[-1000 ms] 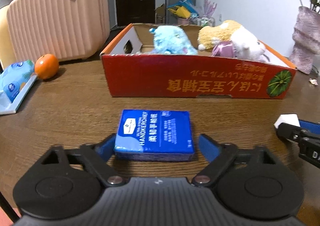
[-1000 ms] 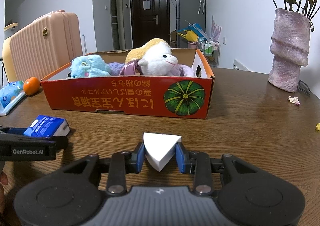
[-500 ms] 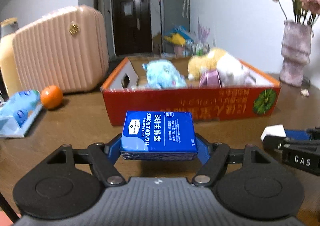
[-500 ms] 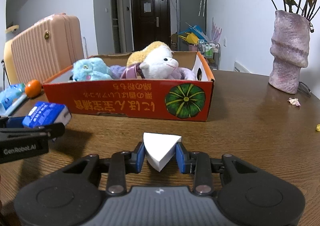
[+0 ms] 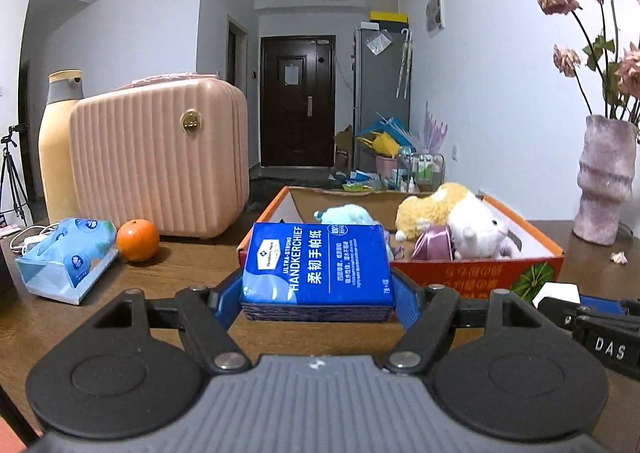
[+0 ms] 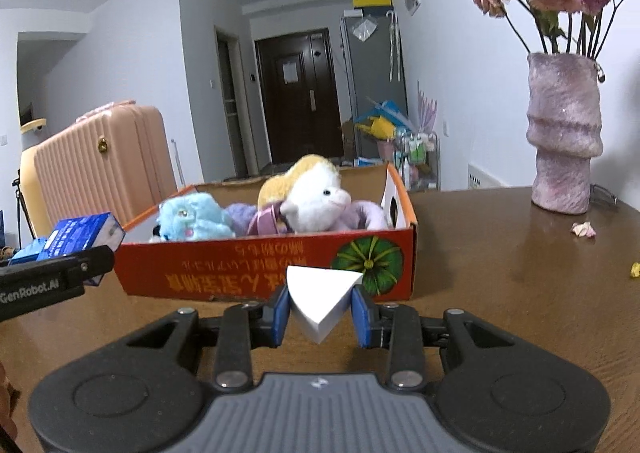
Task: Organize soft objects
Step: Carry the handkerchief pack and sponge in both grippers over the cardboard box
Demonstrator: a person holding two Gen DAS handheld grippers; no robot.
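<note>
My left gripper [image 5: 318,299] is shut on a blue handkerchief tissue pack [image 5: 316,267] and holds it above the table, in front of the red cardboard box [image 5: 480,273]. From the right wrist view the same pack [image 6: 82,235] shows at the left, raised near the box's left end. My right gripper [image 6: 320,311] is shut on a white wedge-shaped sponge [image 6: 320,297], just in front of the red box [image 6: 260,273]. Inside the box lie a blue plush [image 6: 192,219], a white plush [image 6: 316,201] and a yellow plush [image 5: 424,209].
A pink suitcase [image 5: 160,161] stands at the back left of the wooden table [image 6: 520,273]. An orange [image 5: 137,240] and a light blue tissue pack [image 5: 68,257] lie at the left. A pink vase [image 6: 564,137] with dried roses stands at the right, with petals nearby.
My left gripper closed on the blue pack and lifted it off the table, tilting upward toward the box. The right gripper kept its hold on the sponge and tilted up slightly.
</note>
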